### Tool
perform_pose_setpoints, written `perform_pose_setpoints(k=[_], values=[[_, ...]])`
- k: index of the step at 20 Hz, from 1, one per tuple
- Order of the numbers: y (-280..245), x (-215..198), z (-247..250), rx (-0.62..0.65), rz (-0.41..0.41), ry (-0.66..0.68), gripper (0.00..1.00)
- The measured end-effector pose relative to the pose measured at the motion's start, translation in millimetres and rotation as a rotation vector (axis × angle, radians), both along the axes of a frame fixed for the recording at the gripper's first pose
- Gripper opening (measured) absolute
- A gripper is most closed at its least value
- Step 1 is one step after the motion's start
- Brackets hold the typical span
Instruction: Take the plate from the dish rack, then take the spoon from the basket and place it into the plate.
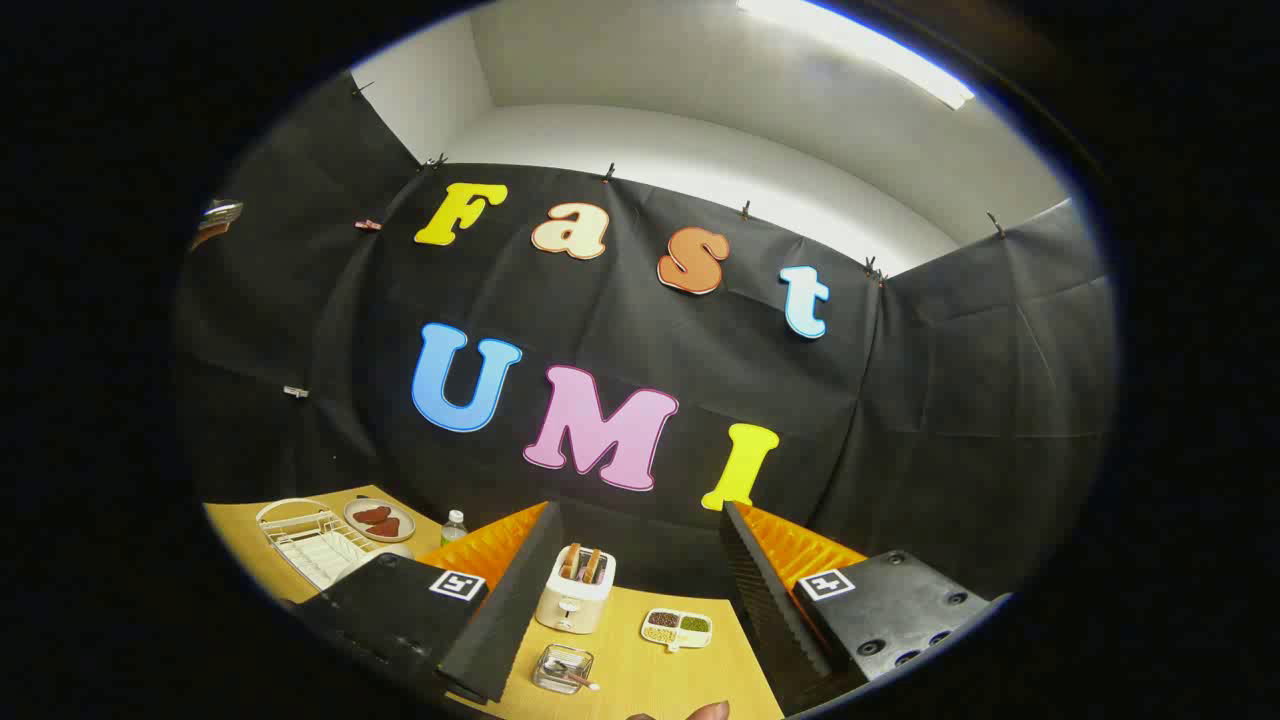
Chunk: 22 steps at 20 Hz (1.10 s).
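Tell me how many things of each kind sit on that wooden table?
Dish rack: 1
Plate: 1
Bottle: 1
Toaster: 1
Divided tray: 1
Glass basket with spoon: 1
Total: 6
Gripper open, holding nothing.

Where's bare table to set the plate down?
Gripper is open, holding nothing. Bare wood lies between the clear basket and the divided dish. Crowded at the far corner: dish rack, plate and bottle sit close together.
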<state>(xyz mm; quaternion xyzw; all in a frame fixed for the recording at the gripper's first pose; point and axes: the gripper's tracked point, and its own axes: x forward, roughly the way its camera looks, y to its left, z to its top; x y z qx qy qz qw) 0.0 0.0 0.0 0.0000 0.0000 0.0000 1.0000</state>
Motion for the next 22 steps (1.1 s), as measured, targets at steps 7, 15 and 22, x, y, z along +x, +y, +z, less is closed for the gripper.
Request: perform_pose_setpoints(k=[7,15,22], values=[[2.3,6.4,-0.8,0.004,-0.017,0.006,0.97],[9.8,10.8,-1.4,0.012,-0.045,0.018,0.97],[23.1,9.6,0.0,0.004,-0.060,0.027,0.97]])
